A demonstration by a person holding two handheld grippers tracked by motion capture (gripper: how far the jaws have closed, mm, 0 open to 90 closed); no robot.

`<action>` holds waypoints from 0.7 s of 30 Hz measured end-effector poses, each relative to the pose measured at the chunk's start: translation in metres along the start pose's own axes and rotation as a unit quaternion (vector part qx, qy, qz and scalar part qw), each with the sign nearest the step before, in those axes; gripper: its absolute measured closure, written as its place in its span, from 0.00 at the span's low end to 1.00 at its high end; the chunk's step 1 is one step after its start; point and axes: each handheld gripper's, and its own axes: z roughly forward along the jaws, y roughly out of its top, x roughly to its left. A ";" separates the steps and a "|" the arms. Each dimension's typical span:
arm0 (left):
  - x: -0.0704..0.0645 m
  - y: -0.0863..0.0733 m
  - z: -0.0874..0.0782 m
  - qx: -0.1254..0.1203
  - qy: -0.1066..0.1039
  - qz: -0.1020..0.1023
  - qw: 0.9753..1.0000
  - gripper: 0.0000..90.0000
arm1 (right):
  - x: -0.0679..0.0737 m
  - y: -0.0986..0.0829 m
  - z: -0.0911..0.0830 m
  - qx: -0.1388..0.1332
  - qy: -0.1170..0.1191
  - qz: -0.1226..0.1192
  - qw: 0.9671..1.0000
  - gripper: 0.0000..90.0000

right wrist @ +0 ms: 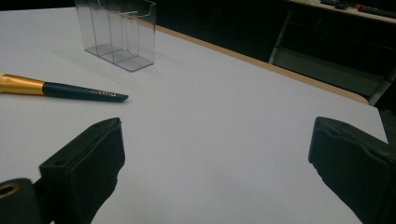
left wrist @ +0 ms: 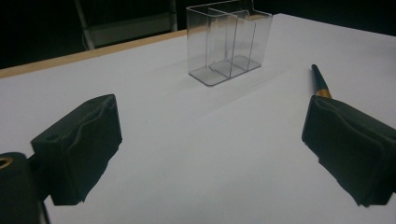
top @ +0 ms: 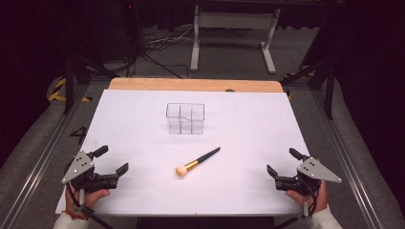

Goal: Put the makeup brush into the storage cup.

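A: Left gripper [top: 113, 160]?
B: Jaws spread wide, nothing between them. Right gripper [top: 282, 161] same, gaping and empty.
A: Brush?
B: Makeup brush [top: 197, 161] lies flat on the white sheet [top: 248, 129], between both sets of fingers, well apart from each. Handle tip angles away.
A: Holder?
B: Clear acrylic organizer [top: 185, 118] stands upright beyond the brush, farther from the fingers.

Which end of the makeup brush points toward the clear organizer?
The dark handle tip of the makeup brush points up-right, roughly toward the clear organizer; the pale bristle head lies nearer the person.
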 end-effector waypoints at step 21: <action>-0.013 -0.009 0.006 0.034 -0.014 0.028 0.999 0.05 | 0.021 0.028 0.018 0.059 0.084 -0.059 0.993 0.08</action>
